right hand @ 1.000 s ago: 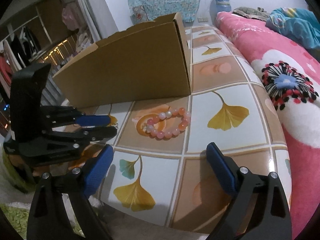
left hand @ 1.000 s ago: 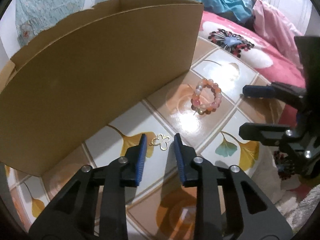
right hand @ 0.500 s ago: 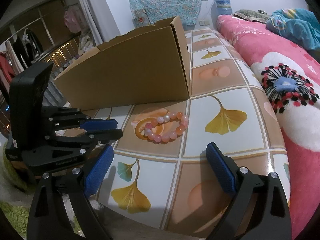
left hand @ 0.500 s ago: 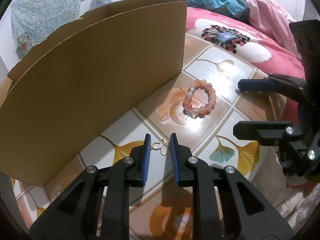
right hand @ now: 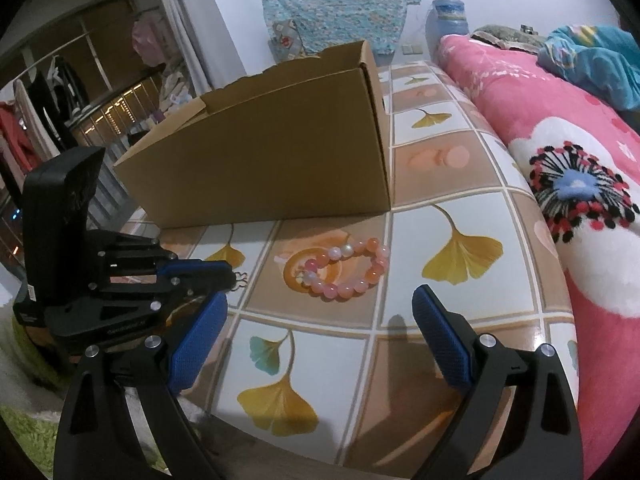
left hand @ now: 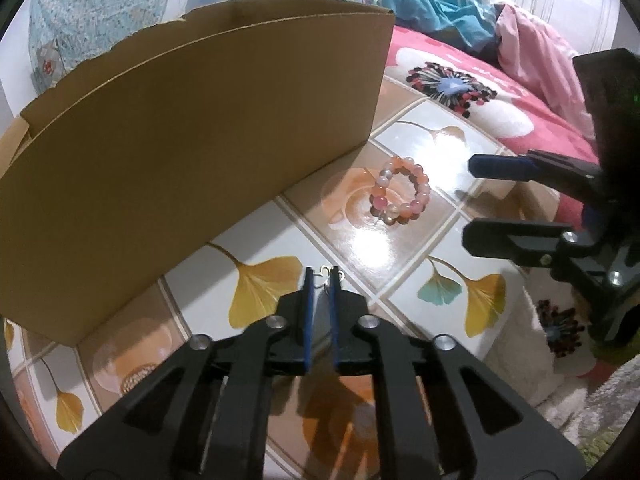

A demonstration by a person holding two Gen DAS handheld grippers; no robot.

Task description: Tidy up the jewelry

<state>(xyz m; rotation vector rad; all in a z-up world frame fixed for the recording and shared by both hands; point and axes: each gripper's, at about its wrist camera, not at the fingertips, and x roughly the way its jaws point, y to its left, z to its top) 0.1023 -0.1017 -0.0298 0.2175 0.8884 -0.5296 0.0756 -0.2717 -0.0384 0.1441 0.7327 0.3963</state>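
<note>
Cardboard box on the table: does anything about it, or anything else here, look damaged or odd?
The cardboard box has a ragged, torn top edge at the back. Otherwise nothing stands out: the bead bracelet lies flat on the table, and the left gripper has been closing around a small gold charm.

A cardboard box (right hand: 264, 156) is sitting on the counter (right hand: 472, 200), with a bead bracelet (right hand: 344, 270) lying before it and a small charm (left hand: 330, 276) lying to the bracelet's left. A bed (right hand: 560, 120) is running along the counter's right.
</note>
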